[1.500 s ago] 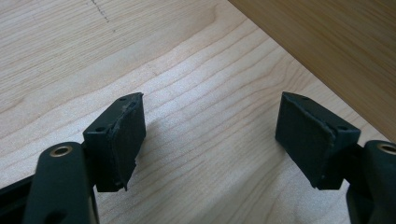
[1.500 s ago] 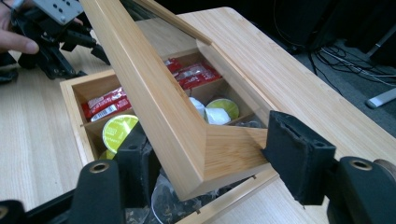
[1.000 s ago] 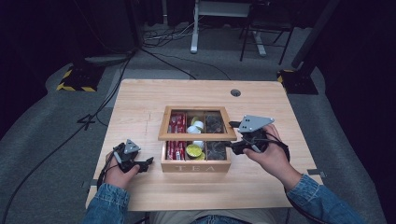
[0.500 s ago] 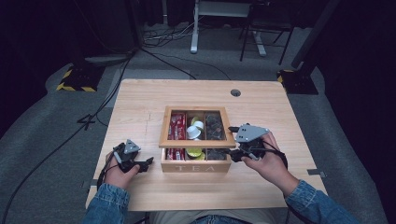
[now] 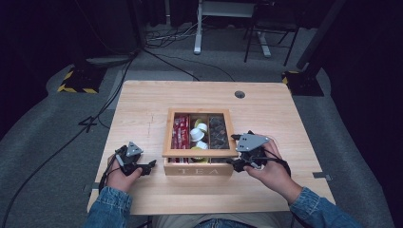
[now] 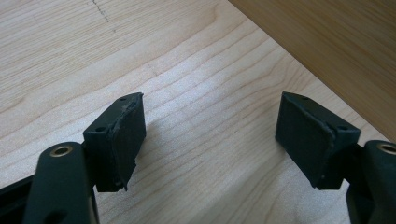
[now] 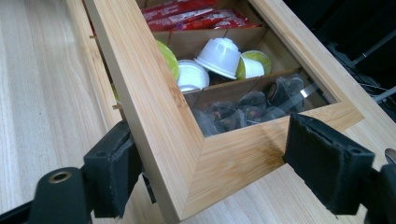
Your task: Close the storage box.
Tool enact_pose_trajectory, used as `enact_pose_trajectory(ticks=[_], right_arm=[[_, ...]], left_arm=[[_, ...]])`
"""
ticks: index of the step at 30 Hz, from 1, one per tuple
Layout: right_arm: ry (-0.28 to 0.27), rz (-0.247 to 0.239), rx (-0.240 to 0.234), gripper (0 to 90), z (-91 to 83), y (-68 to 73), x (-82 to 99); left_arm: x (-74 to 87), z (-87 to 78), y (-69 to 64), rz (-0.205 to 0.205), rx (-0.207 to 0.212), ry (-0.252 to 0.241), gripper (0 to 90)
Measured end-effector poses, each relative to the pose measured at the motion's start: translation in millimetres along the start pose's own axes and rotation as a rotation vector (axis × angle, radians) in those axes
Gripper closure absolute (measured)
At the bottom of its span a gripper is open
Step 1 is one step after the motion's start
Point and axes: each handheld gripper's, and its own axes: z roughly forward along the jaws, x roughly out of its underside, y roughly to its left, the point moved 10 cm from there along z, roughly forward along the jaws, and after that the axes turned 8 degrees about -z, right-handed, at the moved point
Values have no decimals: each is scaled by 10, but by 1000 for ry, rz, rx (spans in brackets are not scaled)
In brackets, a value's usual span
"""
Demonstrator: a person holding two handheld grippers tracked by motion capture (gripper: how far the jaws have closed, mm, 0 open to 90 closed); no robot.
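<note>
Work in hand: closing the lid (image 5: 199,152) of the tea box (image 5: 198,169) on the table (image 5: 266,102).
Box position: near the table's front edge, centred between the two hands, "TEA" face toward the person.
Lid state: down, or very nearly; in the high view its frame lies level over the box. In the right gripper view a dark slit shows under the near corner (image 7: 187,186), so full seating cannot be confirmed.
Contents: red packets (image 7: 187,14), white and green pods (image 7: 219,56), dark sachets (image 7: 243,112), all visible through the lid's window.
Right gripper (image 5: 240,152): at the box's right front corner, jaws straddling the lid corner; they have just been opening, and the pads (image 7: 327,158) stand off the wood. Grip released.
Left gripper (image 5: 142,166): just left of the box, jaws wide apart over bare table, holding nothing.
Done, by judgement: lid lowered and let go.
Left, by judgement: confirm the lid is flush; withdraw the right gripper.
</note>
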Motion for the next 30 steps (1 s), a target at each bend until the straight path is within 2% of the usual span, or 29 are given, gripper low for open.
enact_pose_trajectory(ticks=[8, 13, 23, 24, 25, 26, 27, 29, 30], right_arm=[[17, -11, -15, 197, 33, 71, 45], [27, -5, -44, 198, 52, 133, 68], [76, -50, -52, 195, 102, 179, 121], [79, -41, -71, 235, 109, 206, 128], [46, 16, -117, 315, 103, 252, 104], [29, 50, -142, 294, 96, 274, 90], [30, 52, -135, 261, 87, 263, 89], [37, 36, -112, 258, 78, 241, 98], [32, 49, -122, 258, 79, 248, 100]], left_arm=[[0, 0, 0, 0, 0, 0, 248], [0, 0, 0, 0, -1, 0, 248], [-1, 0, 1, -1, 0, 0, 248], [-2, 3, 0, -2, 0, -3, 248], [-3, 4, 0, -3, 0, -3, 246], [-3, 3, -2, -3, 1, -1, 246], [-4, 4, -2, -4, 1, -2, 246], [-5, 4, 1, -2, -1, -1, 245], [-5, 6, -2, -4, 0, -2, 245]])
